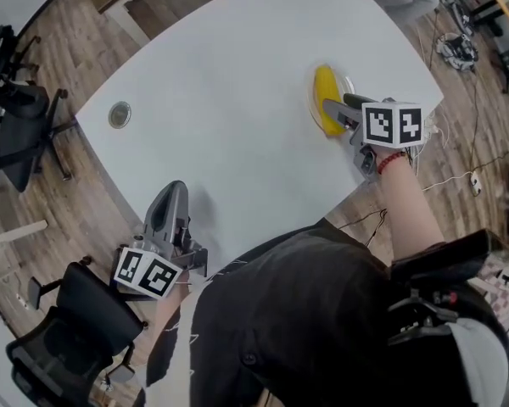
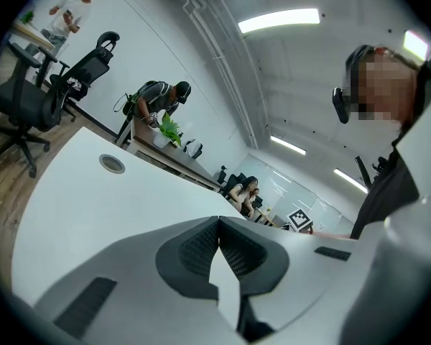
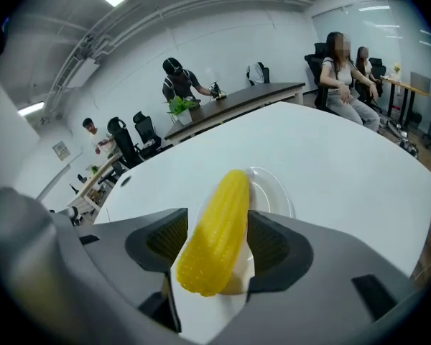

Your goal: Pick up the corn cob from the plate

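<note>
White table (image 1: 229, 100) fills centre. Corn (image 1: 324, 91) over clear plate (image 1: 349, 83) at 2 o'clock, near table edge. Right gripper (image 1: 338, 114) at corn's near end. Left gripper (image 1: 171, 195) at 7 o'clock, over bare table, well apart from plate. Grommet (image 1: 120, 114) at 10 o'clock. Chairs at 9 (image 1: 21, 130) and 8 o'clock (image 1: 64, 329).

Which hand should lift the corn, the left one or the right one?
Right. The right gripper has the corn between its jaws, pads against both sides, over the plate. The left gripper is shut and empty at the near edge of the table, far from the plate.
</note>
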`<state>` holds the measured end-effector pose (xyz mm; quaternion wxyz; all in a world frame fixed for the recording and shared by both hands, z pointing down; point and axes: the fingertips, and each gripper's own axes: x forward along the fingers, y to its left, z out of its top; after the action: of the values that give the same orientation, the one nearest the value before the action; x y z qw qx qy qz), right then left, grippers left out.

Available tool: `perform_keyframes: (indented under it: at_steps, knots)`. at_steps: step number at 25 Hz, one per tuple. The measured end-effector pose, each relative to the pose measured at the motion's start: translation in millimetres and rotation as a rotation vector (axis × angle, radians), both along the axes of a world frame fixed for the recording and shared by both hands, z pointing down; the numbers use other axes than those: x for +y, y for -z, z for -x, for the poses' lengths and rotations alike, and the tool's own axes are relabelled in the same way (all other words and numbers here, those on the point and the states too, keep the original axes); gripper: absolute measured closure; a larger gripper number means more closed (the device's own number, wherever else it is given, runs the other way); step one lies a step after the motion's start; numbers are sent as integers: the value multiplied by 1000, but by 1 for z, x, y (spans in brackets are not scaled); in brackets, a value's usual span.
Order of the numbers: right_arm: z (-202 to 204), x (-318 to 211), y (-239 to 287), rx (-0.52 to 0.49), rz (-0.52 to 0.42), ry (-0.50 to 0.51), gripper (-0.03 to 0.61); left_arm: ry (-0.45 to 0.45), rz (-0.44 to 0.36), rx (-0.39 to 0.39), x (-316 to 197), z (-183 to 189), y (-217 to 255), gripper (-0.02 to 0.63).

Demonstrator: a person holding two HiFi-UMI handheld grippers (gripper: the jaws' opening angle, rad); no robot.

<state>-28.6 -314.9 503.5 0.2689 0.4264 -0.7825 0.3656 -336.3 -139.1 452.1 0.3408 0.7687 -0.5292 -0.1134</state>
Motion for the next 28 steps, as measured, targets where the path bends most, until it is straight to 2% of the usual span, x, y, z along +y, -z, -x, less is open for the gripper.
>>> perform_keyframes:
  at_steps: [8, 14, 20, 24, 28]
  knots:
    - [2, -5, -20, 124, 78, -47, 309, 4, 0, 40, 8, -5, -9, 601]
    - [5, -9, -27, 170, 77, -71, 310, -3, -7, 54, 6, -5, -9, 601]
    - [2, -8, -26, 139, 88, -87, 314, 26, -1, 37, 19, -3, -2, 601]
    - [0, -10, -24, 48, 106, -116, 322, 47, 5, 26, 26, -6, 0, 601]
    - [-6, -10, -19, -37, 118, -122, 324, 66, 1, 8, 33, -24, 9, 601]
